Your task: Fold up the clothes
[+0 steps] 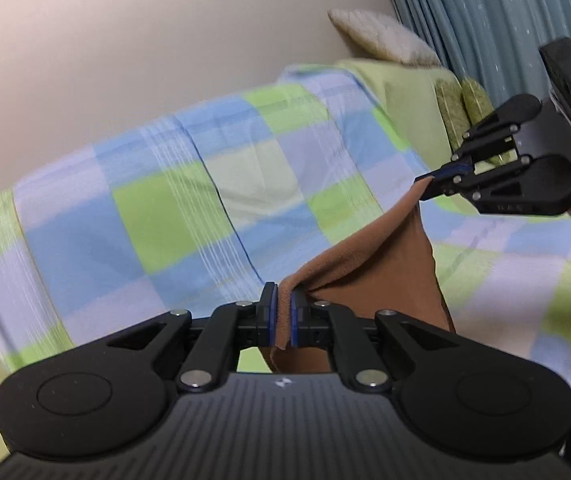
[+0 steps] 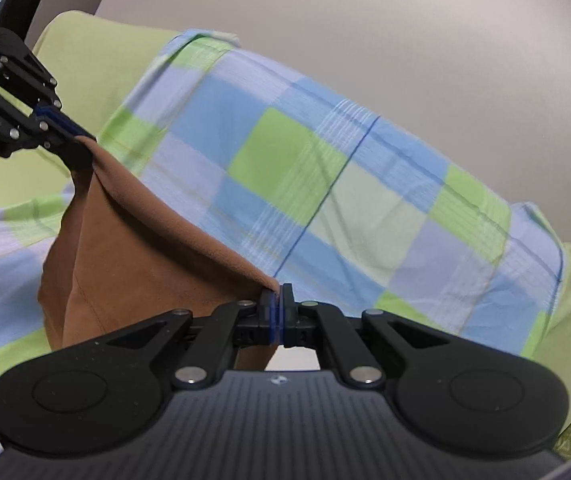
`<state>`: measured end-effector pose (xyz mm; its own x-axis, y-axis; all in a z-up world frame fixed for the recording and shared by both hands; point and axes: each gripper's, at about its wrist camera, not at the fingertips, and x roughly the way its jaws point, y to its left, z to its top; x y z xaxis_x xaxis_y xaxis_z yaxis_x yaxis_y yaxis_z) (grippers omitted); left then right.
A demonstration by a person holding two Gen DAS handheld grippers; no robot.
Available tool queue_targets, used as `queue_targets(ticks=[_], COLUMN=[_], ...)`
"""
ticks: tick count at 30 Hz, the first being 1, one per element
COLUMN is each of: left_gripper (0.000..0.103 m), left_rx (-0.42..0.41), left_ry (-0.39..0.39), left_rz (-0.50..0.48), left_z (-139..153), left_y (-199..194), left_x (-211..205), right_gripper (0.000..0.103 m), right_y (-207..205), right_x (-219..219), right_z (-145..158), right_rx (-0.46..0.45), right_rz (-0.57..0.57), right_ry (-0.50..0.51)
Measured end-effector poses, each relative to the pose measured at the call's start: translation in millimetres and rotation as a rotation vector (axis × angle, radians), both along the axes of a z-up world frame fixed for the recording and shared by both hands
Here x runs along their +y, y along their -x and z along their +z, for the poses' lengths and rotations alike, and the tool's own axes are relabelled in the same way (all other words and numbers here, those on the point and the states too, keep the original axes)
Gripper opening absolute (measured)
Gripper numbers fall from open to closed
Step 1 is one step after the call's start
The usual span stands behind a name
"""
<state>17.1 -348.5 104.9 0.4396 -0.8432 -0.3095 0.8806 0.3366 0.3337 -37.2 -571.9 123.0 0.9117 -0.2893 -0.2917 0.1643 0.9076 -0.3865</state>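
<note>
A brown garment (image 1: 369, 264) hangs in the air between both grippers, above the bed. My left gripper (image 1: 283, 312) is shut on one top corner of it. My right gripper (image 1: 431, 182) is shut on the other corner, up and to the right in the left wrist view. In the right wrist view the right gripper (image 2: 279, 312) pinches the brown garment (image 2: 145, 248), and the left gripper (image 2: 81, 144) holds the far corner at upper left. The top edge is stretched between them and the cloth droops below; its lower part is hidden.
A folded checked blue, green and lilac quilt (image 1: 173, 200) lies on a green bed sheet (image 1: 405, 100) against a plain wall. A cream pillow (image 1: 381, 36) and blue curtain (image 1: 485, 20) are at the back. Dark furniture (image 2: 17, 8) stands at far left.
</note>
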Motion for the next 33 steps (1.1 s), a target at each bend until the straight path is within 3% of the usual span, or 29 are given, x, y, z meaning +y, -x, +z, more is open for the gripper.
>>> queue_targets(ticks=[3,5,7,8,10,13,16,19,21,24,27,33], left_gripper=[0.005,0.005,0.005,0.005,0.005,0.005,0.005,0.008,0.011,0.028,0.030,0.034], left_rx=[-0.028,-0.027,0.040,0.068,0.170,0.193,0.241,0.275,0.287,0.291,0.299,0.248], left_ry=[0.004,-0.046,-0.142,-0.171,-0.277,-0.374,-0.376,-0.373,-0.374,-0.373,-0.368,-0.387], left_rz=[-0.033,-0.053,-0.086,-0.091,-0.093,-0.084,-0.060,-0.047,-0.053,-0.034,-0.020,-0.018], left_z=[-9.3,-22.4,-62.0,-75.0,-131.7,-182.6,-197.7,-204.5,-205.0,-203.3,-198.2,-201.4], left_y=[23.3,37.6,55.8,58.4,72.8,93.0,95.6,95.0,92.9,88.3,86.6,91.8], left_x=[7.8,15.9,26.3,29.1,34.2,40.7,52.9,66.0,66.9,73.9,78.6,73.8], right_gripper=[0.000,0.000,0.000,0.000,0.000,0.000,0.001,0.014,0.015,0.017,0.029,0.030], right_y=[49.0,66.9,83.4,94.9,115.5,131.4,146.5,170.4,182.6,177.9,169.8,158.2], right_x=[6.7,14.5,23.9,32.6,47.6,64.8,76.8,77.1,68.4,56.6,46.9,46.6], right_z=[6.7,-0.4,-21.2,-43.7,-92.7,-144.9,-175.5,-191.3,-198.6,-202.0,-207.5,-210.8], right_rx=[-0.112,-0.107,-0.050,0.008,0.116,0.224,0.271,0.256,0.245,0.255,0.256,0.233], right_rz=[0.002,0.027,0.055,0.063,0.067,0.066,0.067,0.047,0.026,0.029,0.090,0.193], right_ry=[0.022,-0.003,-0.047,-0.083,-0.182,-0.316,-0.421,-0.540,-0.600,-0.636,-0.670,-0.729])
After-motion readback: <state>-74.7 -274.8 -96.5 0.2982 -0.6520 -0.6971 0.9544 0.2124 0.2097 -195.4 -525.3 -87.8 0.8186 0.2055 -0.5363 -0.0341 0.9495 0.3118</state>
